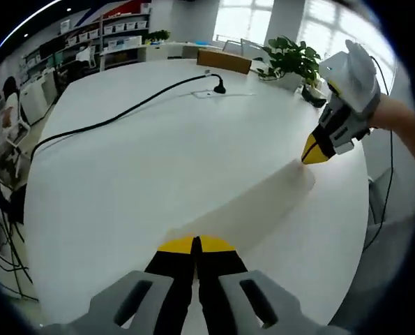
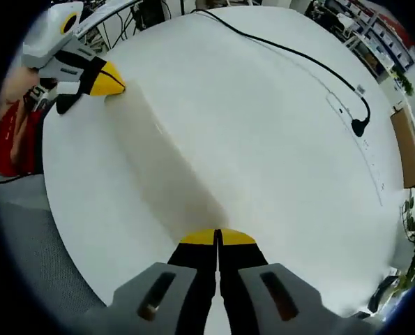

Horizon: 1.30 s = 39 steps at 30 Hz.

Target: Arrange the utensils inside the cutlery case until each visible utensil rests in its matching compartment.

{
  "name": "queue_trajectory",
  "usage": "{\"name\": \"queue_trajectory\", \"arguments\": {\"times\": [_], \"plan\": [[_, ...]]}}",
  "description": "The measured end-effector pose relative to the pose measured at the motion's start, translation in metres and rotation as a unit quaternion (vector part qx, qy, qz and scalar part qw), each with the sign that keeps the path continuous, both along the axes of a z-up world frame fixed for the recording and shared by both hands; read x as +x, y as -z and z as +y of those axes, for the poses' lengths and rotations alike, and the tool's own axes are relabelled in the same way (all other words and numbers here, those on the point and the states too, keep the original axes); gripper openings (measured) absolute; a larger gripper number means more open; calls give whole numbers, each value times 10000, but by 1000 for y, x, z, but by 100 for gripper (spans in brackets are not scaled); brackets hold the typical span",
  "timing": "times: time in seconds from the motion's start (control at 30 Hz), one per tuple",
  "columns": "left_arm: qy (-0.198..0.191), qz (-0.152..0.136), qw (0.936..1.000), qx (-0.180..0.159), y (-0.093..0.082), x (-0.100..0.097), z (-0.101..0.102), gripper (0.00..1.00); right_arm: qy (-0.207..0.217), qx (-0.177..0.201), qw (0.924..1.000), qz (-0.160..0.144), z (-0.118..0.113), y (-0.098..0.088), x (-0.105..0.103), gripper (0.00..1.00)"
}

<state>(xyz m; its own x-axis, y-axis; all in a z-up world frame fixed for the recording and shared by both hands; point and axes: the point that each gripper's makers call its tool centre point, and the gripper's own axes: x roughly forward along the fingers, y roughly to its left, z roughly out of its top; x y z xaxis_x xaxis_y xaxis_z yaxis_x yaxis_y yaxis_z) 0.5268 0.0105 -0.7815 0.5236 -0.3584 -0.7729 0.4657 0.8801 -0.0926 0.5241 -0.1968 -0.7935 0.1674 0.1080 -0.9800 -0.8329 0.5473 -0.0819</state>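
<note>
Left tool (image 1: 195, 245) yellow-tipped, jaws together, smooth round white table (image 1: 158, 160), black cable (image 1: 123, 112)

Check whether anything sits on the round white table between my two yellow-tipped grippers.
Nothing visible does: bare round white table separates the shut left gripper and shut right gripper. The thin black cable lies farther across, beyond both.

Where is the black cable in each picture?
Left gripper view: the cable snakes from the left edge up to its plug near the top middle.
Right gripper view: the cable runs from the top middle down to its plug at the right.
Shared landmark: the white table, under the cable in both.
</note>
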Motion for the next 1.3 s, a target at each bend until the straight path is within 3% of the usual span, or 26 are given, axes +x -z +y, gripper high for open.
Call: {"name": "queue_trajectory", "arguments": {"times": [0.03, 0.1, 0.2, 0.27, 0.33, 0.37, 0.4, 0.47, 0.5, 0.53, 0.57, 0.6, 0.7, 0.77, 0.8, 0.87, 0.97, 1.03, 1.13, 1.2, 1.27, 1.3], "plan": [[27, 22, 10000, 20, 1, -2, 0, 0, 193, -12, 9998, 14, -2, 5, 11, 0], [13, -9, 10000, -12, 2, -1, 2, 0, 106, -40, 9999, 31, -2, 2, 16, 0], [-37, 63, 10000, -67, 2, -1, 1, 0, 92, -115, 9998, 106, -5, 1, 16, 0], [36, 81, 10000, -10, 3, -2, 0, 0, 355, 8, 9991, 221, -5, 1, 14, 0], [109, 116, 9999, 50, 3, -2, -1, 0, 362, 56, 9991, 208, -6, 0, 13, 0], [148, 241, 9995, 152, 3, -3, -1, 0, 323, 84, 9993, 140, -5, -2, 10, 0], [426, 292, 9980, 370, 3, -3, 0, 0, 225, 74, 9997, 76, -3, -3, 7, 0], [935, 201, 9910, 934, -2, 2, 6, 0, 18, 22, 10000, -26, -1, -4, 2, 0], [895, 208, 9923, 828, -6, 4, 5, 0, 77, 41, 9999, 90, -2, -3, 5, 0], [808, 269, 9940, 690, -10, 6, 3, 0, 172, 34, 9998, 133, -2, -3, 7, 0], [654, 591, 9954, 372, -11, 4, -3, 0, 182, 25, 9997, 154, -2, -1, 10, 0], [676, 744, 9942, 372, -10, 2, -2, 0, 183, -1, 9997, 167, -2, -1, 10, 0], [1010, 903, 9867, 892, 1, 3, 5, 0, 53, -111, 9998, 147, -1, -1, 11, 0], [1134, 1225, 9820, 883, 10, -9, 0, 0, 13, -110, 9999, 122, -1, 0, 12, 0], [1103, 1053, 9843, 886, 6, -1, -1, 0, -2, -130, 9998, 125, -2, 0, 12, 0], [1058, 1227, 9818, 987, 7, -2, 0, 0, 10, -143, 9998, 122, -2, -1, 13, 0], [1179, 1422, 9731, 1380, 8, -3, 2, 0, -57, -218, 9997, 123, -1, -1, 12, 0], [1189, 1580, 9700, 1411, 8, -3, 0, 0, -68, -240, 9996, 134, -1, 0, 12, 0], [1267, 1652, 9670, 1466, 8, -2, 1, 0, -14, -230, 9997, 120, -1, -1, 12, 0], [1238, 1687, 9687, 1336, 7, -3, 3, 0, 4, -215, 9997, 85, -1, -1, 12, 0], [1267, 1537, 9717, 1269, 6, -5, 2, 0, -2, -195, 9998, 43, -2, -2, 12, 0], [1511, 1293, 9706, 1358, 5, -4, 1, 0, -16, -175, 9998, 16, -2, -2, 12, 0]]}}
